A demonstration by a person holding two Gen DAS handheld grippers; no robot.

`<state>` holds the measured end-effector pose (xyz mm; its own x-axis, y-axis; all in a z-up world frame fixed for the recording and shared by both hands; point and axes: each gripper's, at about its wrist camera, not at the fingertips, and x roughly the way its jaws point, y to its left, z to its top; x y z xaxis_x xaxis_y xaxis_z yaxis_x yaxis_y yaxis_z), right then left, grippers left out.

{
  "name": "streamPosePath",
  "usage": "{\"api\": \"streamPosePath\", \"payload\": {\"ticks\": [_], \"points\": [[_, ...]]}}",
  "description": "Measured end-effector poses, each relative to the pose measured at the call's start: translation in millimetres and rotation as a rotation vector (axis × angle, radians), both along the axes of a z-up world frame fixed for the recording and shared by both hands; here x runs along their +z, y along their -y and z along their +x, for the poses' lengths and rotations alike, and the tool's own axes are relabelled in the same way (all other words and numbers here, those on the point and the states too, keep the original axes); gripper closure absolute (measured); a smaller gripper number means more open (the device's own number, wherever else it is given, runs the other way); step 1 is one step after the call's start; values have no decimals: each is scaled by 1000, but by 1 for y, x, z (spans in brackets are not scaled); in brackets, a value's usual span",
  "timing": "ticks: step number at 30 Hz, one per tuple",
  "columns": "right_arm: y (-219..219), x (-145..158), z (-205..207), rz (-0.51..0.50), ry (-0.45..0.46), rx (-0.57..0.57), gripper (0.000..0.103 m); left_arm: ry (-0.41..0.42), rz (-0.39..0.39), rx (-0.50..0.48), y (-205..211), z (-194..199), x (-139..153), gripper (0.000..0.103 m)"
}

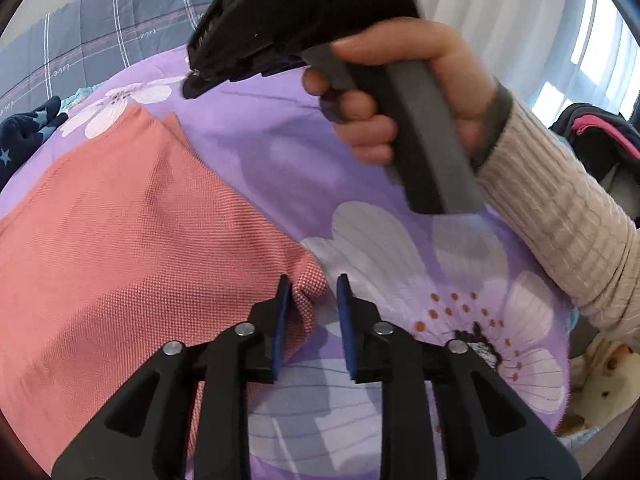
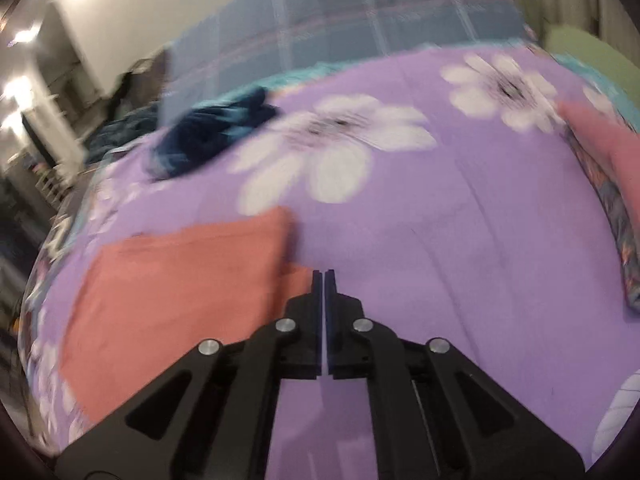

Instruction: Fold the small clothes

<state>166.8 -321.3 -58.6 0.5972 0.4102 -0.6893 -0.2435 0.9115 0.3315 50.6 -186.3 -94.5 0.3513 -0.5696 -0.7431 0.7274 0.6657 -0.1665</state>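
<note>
Two grippers: I run both.
Left gripper point(image 1: 311, 292): narrowly parted, coral garment point(image 1: 132, 220) corner between its pads, unpinched.
Right gripper point(image 2: 324, 280): closed, empty; garment at its left.
Handling: soft, light, limp; I'd pinch corners.

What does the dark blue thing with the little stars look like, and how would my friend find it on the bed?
Start at the big purple flowered bedspread. Go past the flat salmon-pink cloth to the bedspread's far edge, by the grey-blue checked quilt. There lies the navy star garment, crumpled in a heap: the only dark, bunched-up cloth there, with pale blue stars.
</note>
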Motion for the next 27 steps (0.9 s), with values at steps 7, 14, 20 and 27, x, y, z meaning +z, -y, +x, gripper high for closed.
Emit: {"api": "streamPosePath", "payload": {"ticks": [7, 14, 20, 27], "points": [[-33, -39, -32, -133, -132, 59, 96, -26, -11, 125, -52, -13, -1, 69], [-68, -2, -64, -282, -18, -20, 76, 34, -27, 433, -166, -44, 16, 64], [-169, 34, -139, -412, 208, 202, 50, 92, -96, 876, -311, -79, 33, 63], [-312, -1, -220, -530, 377, 566, 52, 50, -210, 1091, -402, -115, 21, 63]]}}
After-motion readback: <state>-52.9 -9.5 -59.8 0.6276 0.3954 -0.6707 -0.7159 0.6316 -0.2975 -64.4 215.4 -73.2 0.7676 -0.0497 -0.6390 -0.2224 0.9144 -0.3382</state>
